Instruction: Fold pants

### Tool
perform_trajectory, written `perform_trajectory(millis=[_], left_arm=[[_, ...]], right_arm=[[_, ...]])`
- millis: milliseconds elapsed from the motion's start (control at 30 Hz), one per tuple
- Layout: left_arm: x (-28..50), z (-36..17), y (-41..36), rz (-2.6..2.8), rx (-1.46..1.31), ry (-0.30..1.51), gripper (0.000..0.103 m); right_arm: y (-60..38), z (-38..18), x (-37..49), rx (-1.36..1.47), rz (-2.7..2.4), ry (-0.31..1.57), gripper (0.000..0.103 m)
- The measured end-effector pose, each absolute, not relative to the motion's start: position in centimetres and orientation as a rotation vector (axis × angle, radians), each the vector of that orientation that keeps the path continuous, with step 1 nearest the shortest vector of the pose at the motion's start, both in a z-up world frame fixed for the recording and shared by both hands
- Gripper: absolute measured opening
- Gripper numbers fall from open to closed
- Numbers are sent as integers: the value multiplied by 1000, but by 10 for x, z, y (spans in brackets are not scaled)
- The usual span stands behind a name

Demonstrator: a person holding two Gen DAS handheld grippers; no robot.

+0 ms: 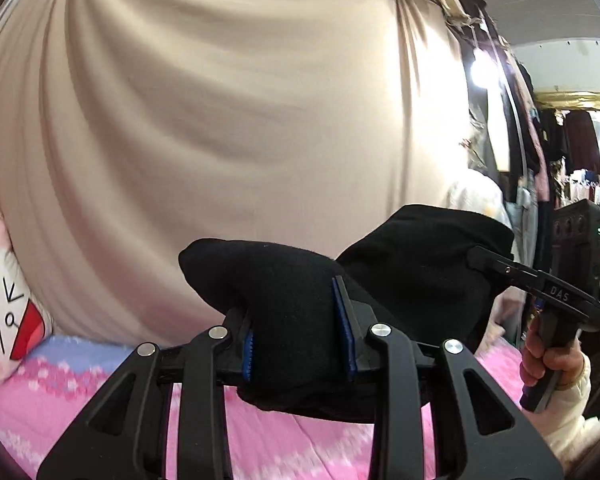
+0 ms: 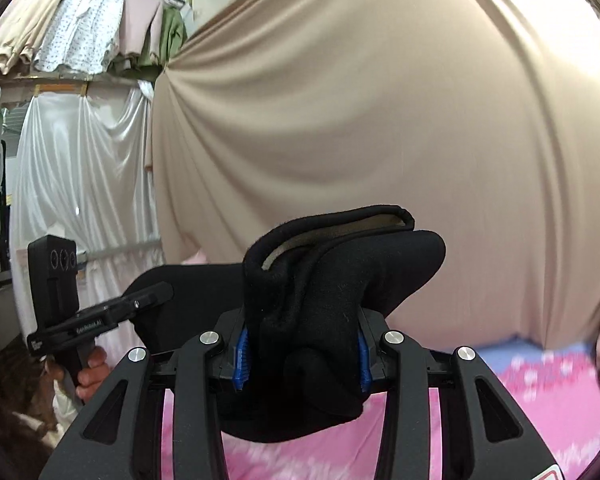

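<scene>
The black pants (image 1: 412, 264) hang in the air between both grippers, above a pink bed. My left gripper (image 1: 300, 348) is shut on a thick bunch of the black cloth between its blue pads. My right gripper (image 2: 302, 356) is shut on another bunch of the pants (image 2: 340, 280), with a pale lining showing at the top fold. The right gripper (image 1: 476, 258) also shows in the left wrist view, clamped on the far end of the cloth. The left gripper (image 2: 168, 292) shows in the right wrist view, likewise clamped on the pants.
A pink and blue patterned bed cover (image 1: 60, 392) lies below. A beige curtain (image 1: 220, 120) hangs close behind. A white cartoon pillow (image 1: 4, 300) sits at the left. Hanging clothes (image 2: 80, 28) and a white drape (image 2: 80, 160) stand at the sides.
</scene>
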State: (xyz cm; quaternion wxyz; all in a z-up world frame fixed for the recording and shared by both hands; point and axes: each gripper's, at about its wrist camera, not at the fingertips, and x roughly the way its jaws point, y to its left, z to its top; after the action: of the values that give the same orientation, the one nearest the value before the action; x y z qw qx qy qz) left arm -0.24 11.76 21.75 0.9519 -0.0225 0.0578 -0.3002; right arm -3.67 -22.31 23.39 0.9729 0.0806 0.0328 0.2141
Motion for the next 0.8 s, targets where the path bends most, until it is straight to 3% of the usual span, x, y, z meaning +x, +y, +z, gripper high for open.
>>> perform_trajectory(millis=[167,300,500,667,733,767,800], left_arm=[[57,212,92,-520,-27,94,31],[115,182,67,-461,1,141,31],[219,86,41,-397,-2,346,31],[269,-21,41,-400,-12,630,30],[260,-40,46,-404,13,649,34],[252,-45,47,-397,37,657,37],[248,-50,48,-392,42,683,45]], right_arm=[[-235,230,31,204,409,39,38],[-254,192,102,271,382,88,38],[-279,83,199,382,311,264,38],[-287,-30,247,450,259,558,38],[-289,-59,246,471,231,644,45],[-290,-68,243,483,225,682,54],[-291,-73,243,500,218,743,57]])
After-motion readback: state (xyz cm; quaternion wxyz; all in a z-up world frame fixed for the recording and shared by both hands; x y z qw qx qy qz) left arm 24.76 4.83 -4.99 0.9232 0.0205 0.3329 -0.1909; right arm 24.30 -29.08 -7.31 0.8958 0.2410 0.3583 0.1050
